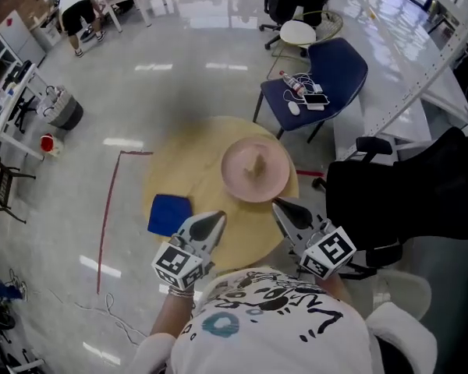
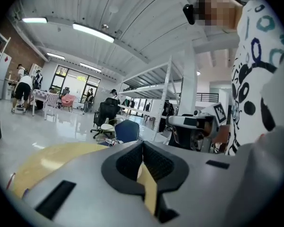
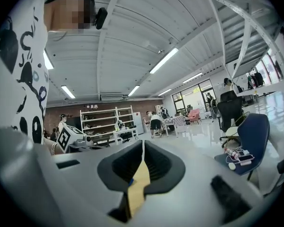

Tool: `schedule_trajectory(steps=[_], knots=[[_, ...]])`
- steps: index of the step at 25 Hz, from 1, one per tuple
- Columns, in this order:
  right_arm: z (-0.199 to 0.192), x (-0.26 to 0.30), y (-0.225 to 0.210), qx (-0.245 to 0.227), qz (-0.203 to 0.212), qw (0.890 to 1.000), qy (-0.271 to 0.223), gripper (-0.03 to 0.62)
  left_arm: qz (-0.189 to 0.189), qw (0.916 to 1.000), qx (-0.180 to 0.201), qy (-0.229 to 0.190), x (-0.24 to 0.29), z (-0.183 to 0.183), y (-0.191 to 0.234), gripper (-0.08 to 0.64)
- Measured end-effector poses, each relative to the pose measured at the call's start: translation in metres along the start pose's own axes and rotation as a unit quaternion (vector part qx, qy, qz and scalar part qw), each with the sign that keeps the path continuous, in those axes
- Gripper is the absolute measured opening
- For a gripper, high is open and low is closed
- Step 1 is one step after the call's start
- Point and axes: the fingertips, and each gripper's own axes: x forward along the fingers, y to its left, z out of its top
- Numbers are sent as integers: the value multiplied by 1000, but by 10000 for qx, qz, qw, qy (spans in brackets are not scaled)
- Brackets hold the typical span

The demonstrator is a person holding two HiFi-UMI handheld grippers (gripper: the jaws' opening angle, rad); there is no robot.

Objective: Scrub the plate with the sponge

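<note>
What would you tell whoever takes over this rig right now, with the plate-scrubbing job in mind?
Both shut and empty: left tongs near the blue square sponge, right tongs just short of the round pink plate.
Sponge and plate lie apart on the round pale wooden table, sponge to the plate's left.
Done: nothing visible; sponge not picked up.
Left: grasp sponge, scrub plate.

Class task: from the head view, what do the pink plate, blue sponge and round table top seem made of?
Plate: plastic or ceramic, can't tell which; even pale pink, dull sheen.
Sponge: foam or cloth; flat, deep blue, no shine.
Table top: wood or wood-look laminate; smooth pale tan.
</note>
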Motion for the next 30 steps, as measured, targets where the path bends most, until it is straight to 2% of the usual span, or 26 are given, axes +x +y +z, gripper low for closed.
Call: schedule_trajectory(steps=[4,8,12,16,19,21,26,30], knots=[[-9,19,-23,62,-109,9997,200,29,133,9983,-443,345,25,-24,37,17],[-17,28,-38,162,-84,9990,407,29,627,9926,-809,658,45,-56,68,17],[-31,39,-58,126,108,9970,755,29,1099,9813,-1233,991,69,-89,99,17],[-41,42,-77,72,282,9948,972,29,1385,9658,-1617,1478,96,-125,121,18],[-45,47,-90,117,297,9932,1123,29,1439,9574,-1787,1756,116,-145,136,33],[-49,51,-93,131,342,9925,1169,29,1443,9526,-1843,1945,124,-153,143,151],[-52,56,-98,50,390,9913,1253,29,1621,9417,-2074,2095,140,-170,161,164],[-57,51,-102,53,308,9906,1334,29,1625,9303,-2353,2296,151,-185,170,164]])
